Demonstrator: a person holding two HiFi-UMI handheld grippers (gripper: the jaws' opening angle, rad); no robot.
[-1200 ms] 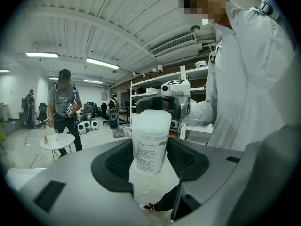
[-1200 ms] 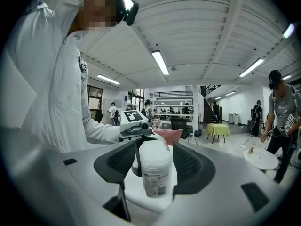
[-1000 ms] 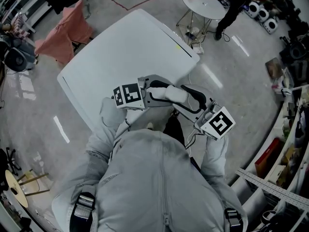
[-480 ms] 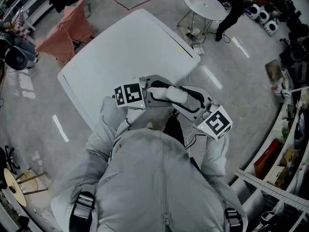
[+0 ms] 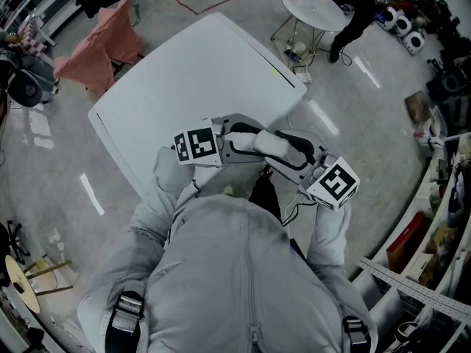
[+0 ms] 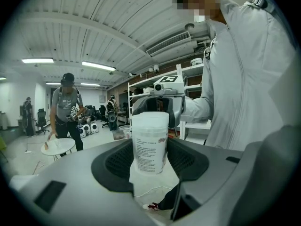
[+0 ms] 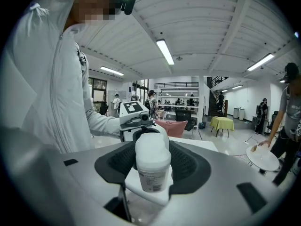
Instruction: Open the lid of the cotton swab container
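The cotton swab container [image 6: 150, 142] is a white cylinder with a printed label, its lid on. It is held in the air in front of the person's chest, over the near edge of the table. My left gripper [image 6: 150, 160] is shut on its labelled body, a dark pad against each side. My right gripper [image 7: 153, 160] faces it from the other side, its pads closed on the container's [image 7: 153, 157] wide upper part at the lid. In the head view both grippers [image 5: 246, 140] [image 5: 288, 153] meet at the container [image 5: 269, 145], which is mostly hidden there.
A large white table [image 5: 191, 72] lies just beyond the grippers. A small round table [image 5: 313, 6] with a person beside it stands at the far right, and a pink-draped chair [image 5: 99, 46] at the far left. Cluttered shelves [image 5: 441, 219] line the right side.
Both grippers and the container stay where they were. Only the person at the far round table has shifted.
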